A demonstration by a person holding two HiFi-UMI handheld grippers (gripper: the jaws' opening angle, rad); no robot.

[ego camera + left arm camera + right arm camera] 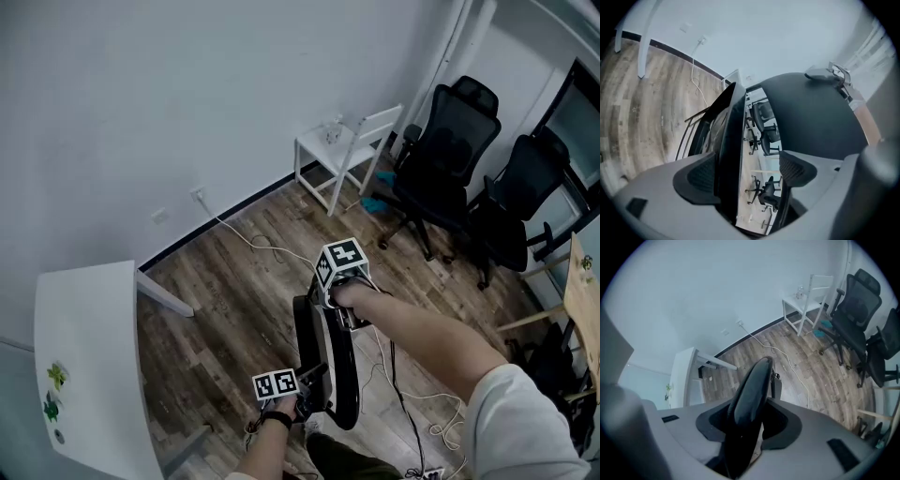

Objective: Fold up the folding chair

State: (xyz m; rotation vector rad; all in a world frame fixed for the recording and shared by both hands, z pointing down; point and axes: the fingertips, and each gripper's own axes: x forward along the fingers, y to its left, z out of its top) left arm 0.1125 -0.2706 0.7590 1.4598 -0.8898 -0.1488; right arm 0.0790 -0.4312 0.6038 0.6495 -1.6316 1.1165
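Observation:
The black folding chair [343,380] stands nearly flat on the wood floor right below me. My right gripper [343,306] comes down on its top edge; in the right gripper view the curved black backrest [752,385] fills the gap and my right gripper [749,423] is shut on it. My left gripper [307,388] sits low at the chair's left side. In the left gripper view my left gripper [746,171] stands wide, with the thin black seat panel [730,140] close beside the left pad [696,177] and daylight between it and the right pad [797,169].
A white table [84,356] stands at the left by the wall. A white wooden chair [352,150] and two black office chairs [450,159] [516,202] are at the back right. A white cable [262,246] runs across the floor.

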